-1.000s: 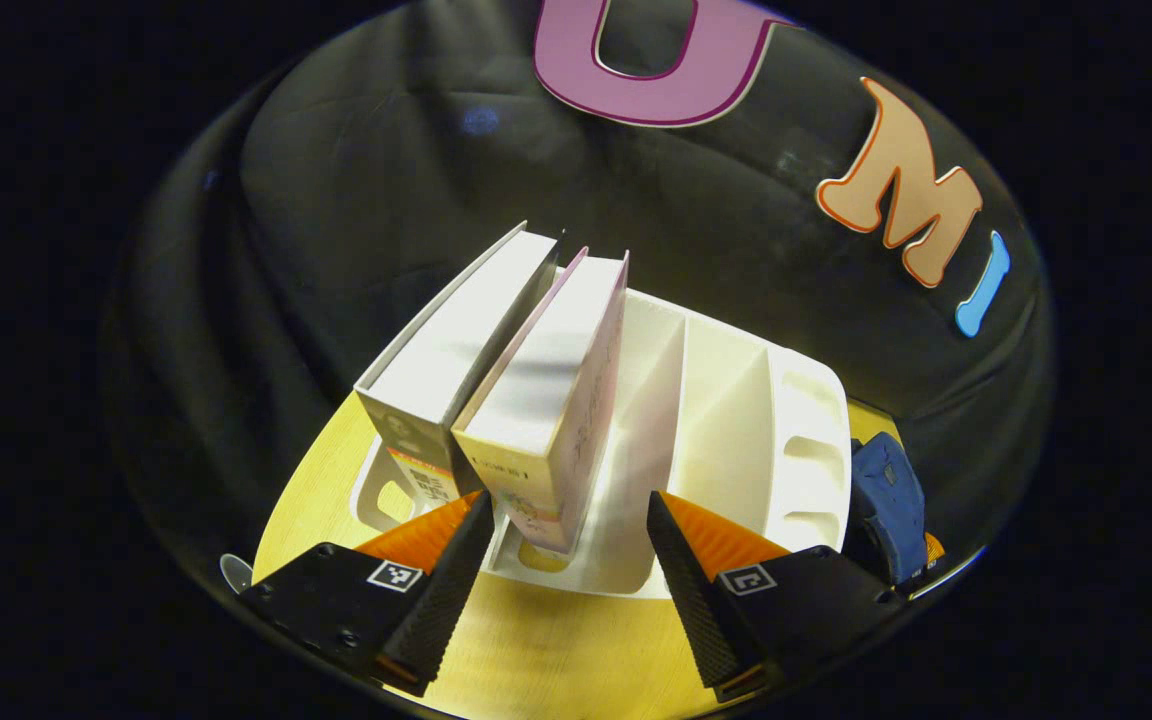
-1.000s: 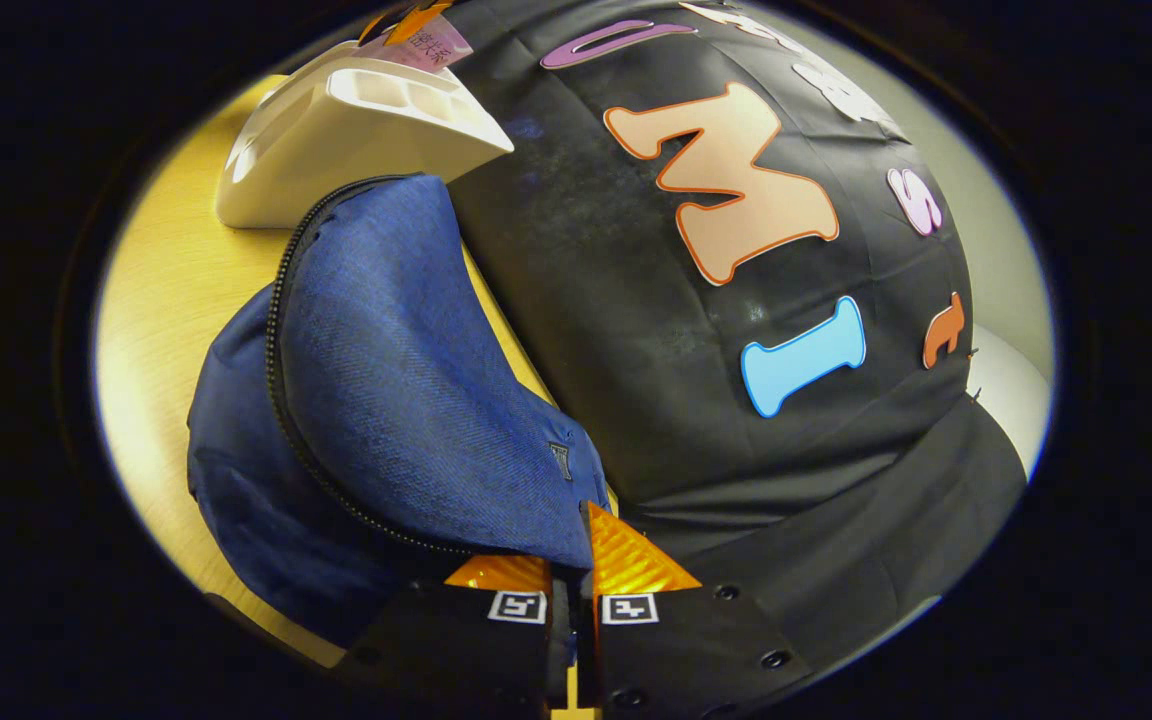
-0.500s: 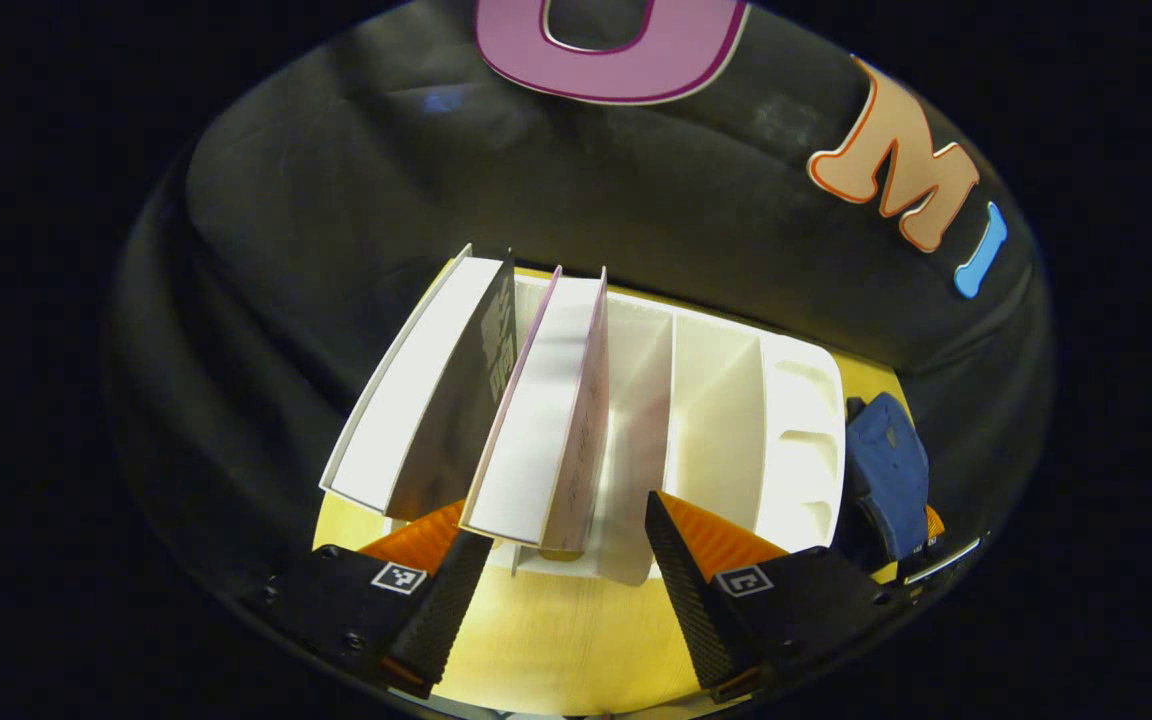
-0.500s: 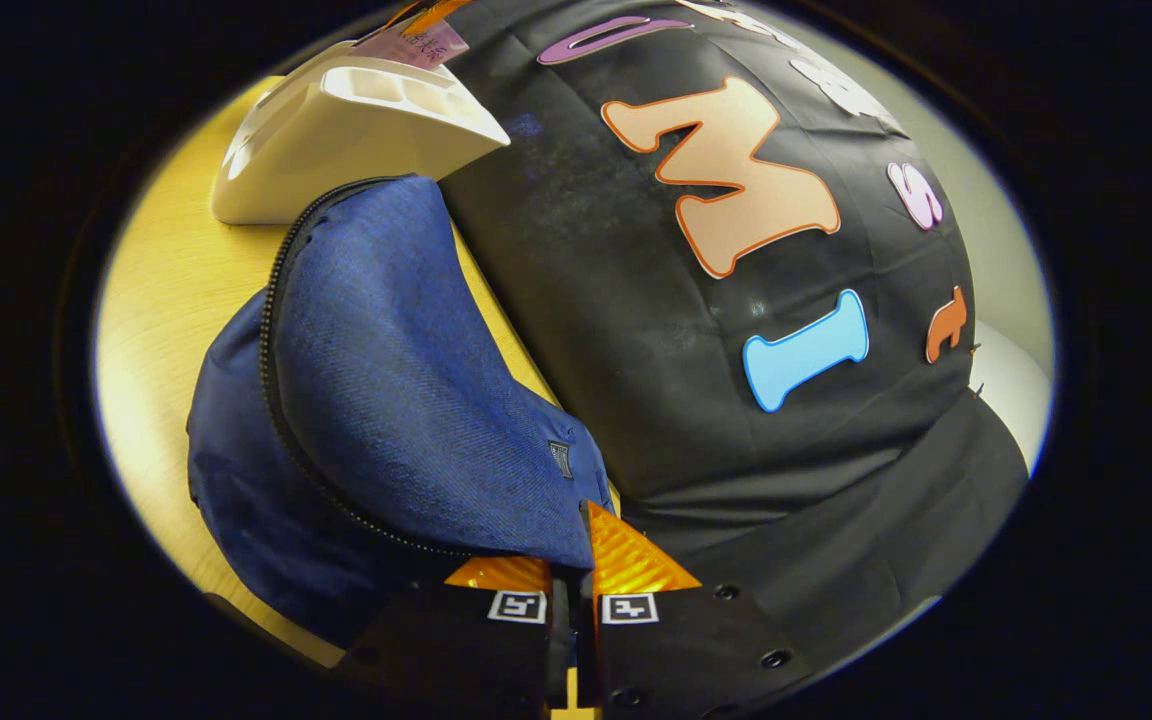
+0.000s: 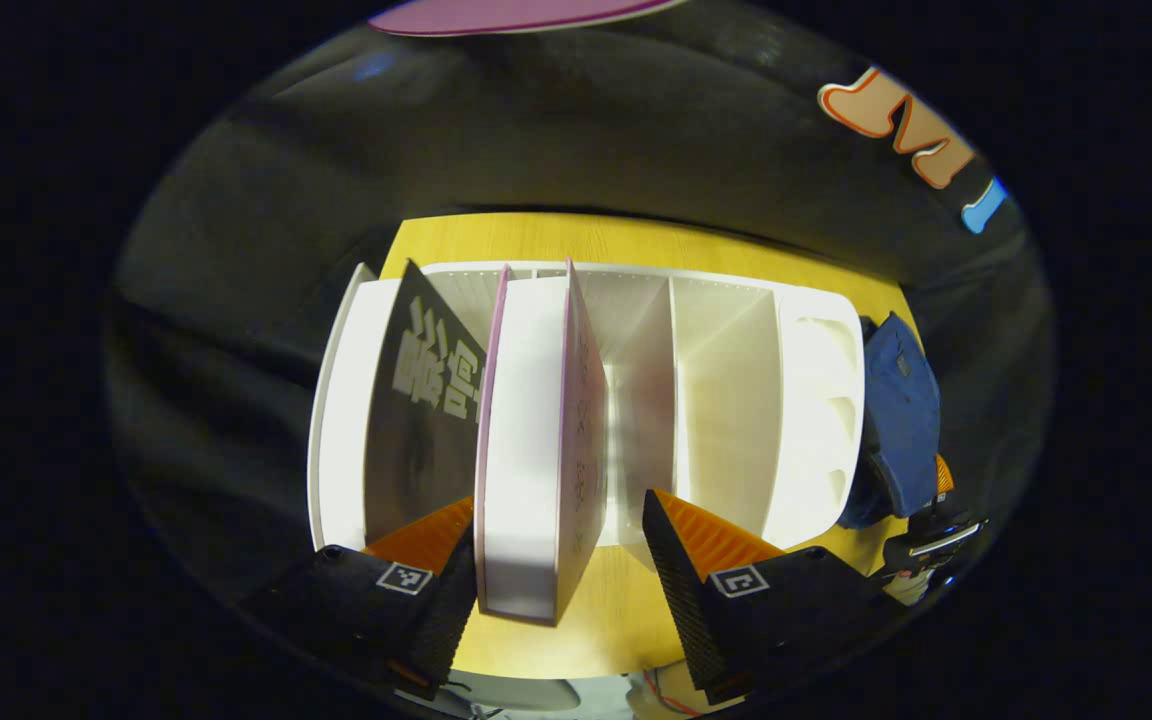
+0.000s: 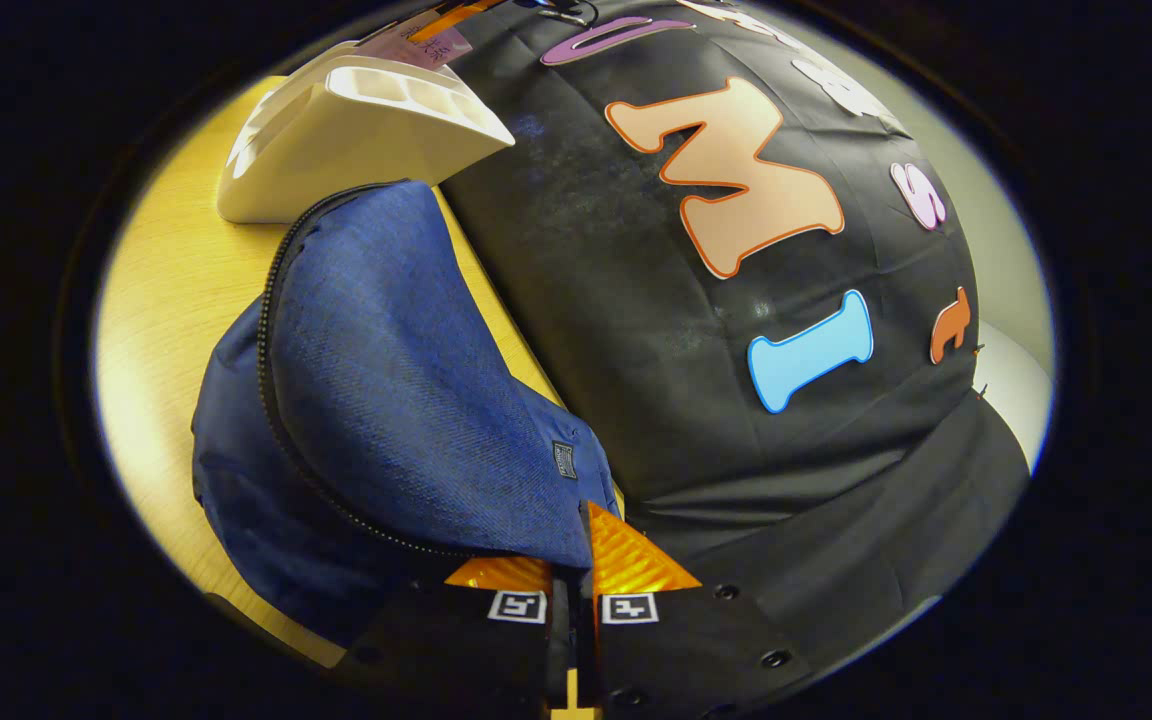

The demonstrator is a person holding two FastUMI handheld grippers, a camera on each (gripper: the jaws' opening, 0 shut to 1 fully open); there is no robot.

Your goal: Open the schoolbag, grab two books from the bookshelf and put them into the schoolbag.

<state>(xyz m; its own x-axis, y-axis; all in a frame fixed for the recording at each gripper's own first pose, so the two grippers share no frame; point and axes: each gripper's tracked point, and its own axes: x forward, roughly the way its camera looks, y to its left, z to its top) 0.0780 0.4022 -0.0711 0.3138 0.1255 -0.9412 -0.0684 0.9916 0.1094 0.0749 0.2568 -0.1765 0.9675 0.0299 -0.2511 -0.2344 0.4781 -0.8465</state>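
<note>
Books first: I count two in the white bookshelf (image 5: 806, 400), a dark-covered book (image 5: 426, 400) to the left of my left gripper (image 5: 561, 560) and a pink-edged book (image 5: 536, 440) standing upright between its fingers. I have that gripper wide open, the left finger just beside the pink-edged book's near corner and the right finger apart from it, so nothing is gripped yet. The shelf has several slots; those to the right of the fingers hold no books. My worry here is that if I close off-centre, the left finger could wedge between the two books or catch the dark one too, and the pink-edged book could tilt or drag the light shelf across the wooden table (image 5: 636, 240). Further right, beyond the shelf's end wall, sits the one blue schoolbag (image 5: 901, 400). From my right gripper (image 6: 570, 570), the schoolbag (image 6: 406, 380) lies directly ahead and to the left, its zipper (image 6: 271, 330) running along the flap, and I judge the fingers pinched shut on the fabric at the bag's near edge. If that pinch slips, the flap may drop and close the opening before a book arrives.
</note>
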